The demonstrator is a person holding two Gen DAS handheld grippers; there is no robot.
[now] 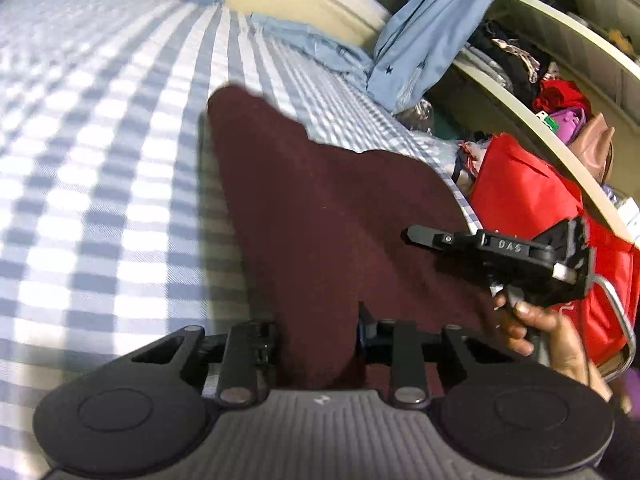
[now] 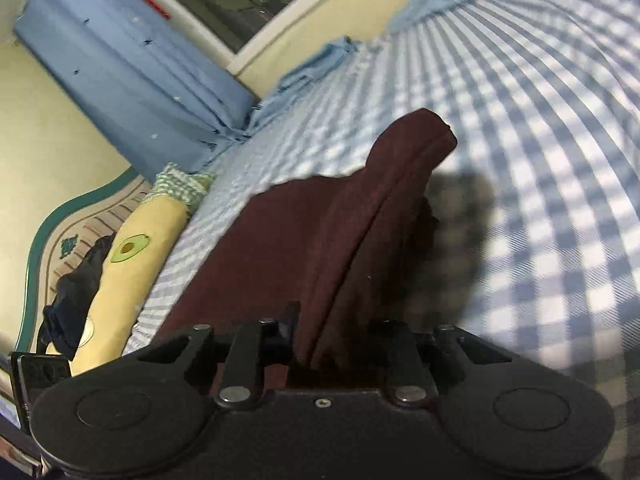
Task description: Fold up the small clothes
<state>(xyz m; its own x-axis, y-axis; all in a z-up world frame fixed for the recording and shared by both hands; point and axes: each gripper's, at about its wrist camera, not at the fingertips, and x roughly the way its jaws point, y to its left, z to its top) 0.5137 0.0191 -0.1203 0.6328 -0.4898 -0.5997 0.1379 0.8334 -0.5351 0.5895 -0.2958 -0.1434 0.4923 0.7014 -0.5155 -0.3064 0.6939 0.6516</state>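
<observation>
A dark maroon garment (image 1: pixel 320 208) lies on the blue-and-white checked bedsheet (image 1: pixel 100 160). Its near edge is lifted and runs up between the fingers of my left gripper (image 1: pixel 316 336), which is shut on the cloth. In the right wrist view the same maroon garment (image 2: pixel 360 216) rises in a folded ridge into my right gripper (image 2: pixel 336 336), also shut on it. The cloth hides both grippers' fingertips. The right gripper (image 1: pixel 420 236) also shows in the left wrist view, held by a hand (image 1: pixel 536 320) over the garment's right side.
A red bag (image 1: pixel 532 200) and shelves stuffed with clothes (image 1: pixel 560 92) stand beyond the bed's right edge. Light blue fabric (image 1: pixel 424 28) hangs at the far corner. A yellow avocado-print pillow (image 2: pixel 132 256) and a wooden headboard (image 2: pixel 48 240) border the bed.
</observation>
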